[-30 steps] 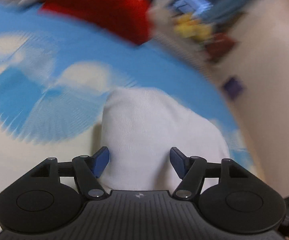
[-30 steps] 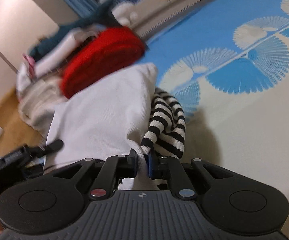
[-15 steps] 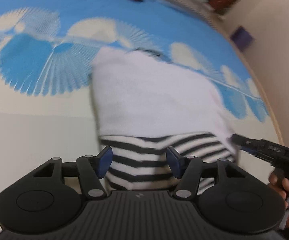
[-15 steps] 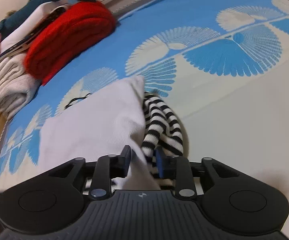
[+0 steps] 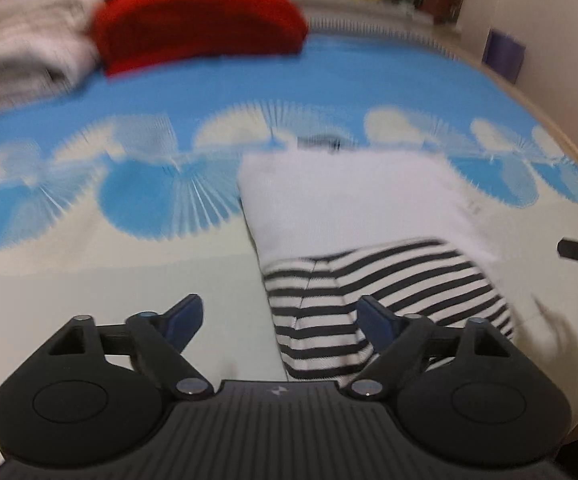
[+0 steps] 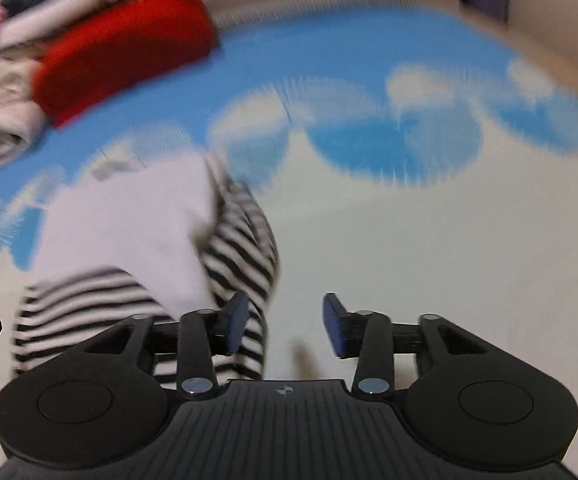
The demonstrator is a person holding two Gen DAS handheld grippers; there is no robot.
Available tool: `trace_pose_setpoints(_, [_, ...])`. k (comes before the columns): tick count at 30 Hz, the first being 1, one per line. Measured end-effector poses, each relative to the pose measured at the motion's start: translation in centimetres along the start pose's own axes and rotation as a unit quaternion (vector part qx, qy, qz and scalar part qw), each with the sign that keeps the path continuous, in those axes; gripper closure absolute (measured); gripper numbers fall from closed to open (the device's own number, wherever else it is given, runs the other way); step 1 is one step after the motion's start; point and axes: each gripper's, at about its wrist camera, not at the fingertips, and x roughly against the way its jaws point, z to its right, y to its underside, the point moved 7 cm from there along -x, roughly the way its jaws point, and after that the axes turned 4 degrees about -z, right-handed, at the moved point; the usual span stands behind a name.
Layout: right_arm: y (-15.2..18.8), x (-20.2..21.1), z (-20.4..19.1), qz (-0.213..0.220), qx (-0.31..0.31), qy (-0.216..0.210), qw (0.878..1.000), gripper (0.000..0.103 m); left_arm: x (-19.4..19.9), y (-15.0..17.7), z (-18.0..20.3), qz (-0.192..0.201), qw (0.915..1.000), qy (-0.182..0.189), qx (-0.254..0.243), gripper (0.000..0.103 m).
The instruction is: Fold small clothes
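both tools (image 5: 279,316) (image 6: 285,322) wide apart, empty

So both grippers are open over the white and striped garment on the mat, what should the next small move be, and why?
Probably bring the left gripper down to close on the striped hem nearest it. Both the left and the right gripper are open and hold nothing, and the white garment lies flat with its striped part still showing, so another fold seems due.
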Motion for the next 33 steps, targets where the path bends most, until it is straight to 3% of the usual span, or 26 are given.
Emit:
trace_pose_setpoints(2, [-0.1, 3.6, -1.3, 0.053, 0.029, 0.004, 0.998, 0.025, 3.8, 0.4, 1.2, 0.041, 0.9991, -0.01, 0.003, 0.013])
trace_pose_setpoints(4, [0.5, 7.4, -2.6, 0.104, 0.045, 0.001, 0.994, 0.012, 6.9, 1.6, 2.3, 0.066, 0.9977, -0.014, 0.012, 0.012])
trace_pose_setpoints(7, [2.7, 11.8, -4.2, 0.148, 0.066, -0.013, 0.987, 0.005, 9.7, 4.0, 4.2, 0.071, 0.9969, -0.001, 0.034, 0.012])
trace_pose_setpoints(11, [7.0, 14.5, -4.9, 0.155, 0.074, -0.017, 0.985, 0.005, 11.3, 6.9, 6.4, 0.088, 0.9954, -0.011, 0.035, 0.013])
trace_pose_setpoints(14, [8.6, 15.2, -5.6, 0.153, 0.068, -0.032, 0.985, 0.005, 10.5, 8.9, 7.4, 0.076, 0.9959, -0.001, 0.049, 0.013])
trace_pose_setpoints(17, [9.5, 15.2, -6.2, 0.149, 0.087, -0.013, 0.985, 0.005, 9.2, 10.5, 7.5, 0.058, 0.9969, -0.023, 0.047, 0.013])
trace_pose_setpoints(19, [9.7, 14.8, -6.5, 0.143, 0.088, -0.009, 0.986, 0.005, 8.8, 10.8, 7.5, 0.044, 0.9972, -0.019, 0.057, 0.013])
trace_pose_setpoints(33, [10.6, 12.3, -9.4, 0.11, 0.101, -0.017, 0.989, 0.005, 8.6, 10.3, 7.0, 0.065, 0.9959, -0.026, 0.058, 0.012])
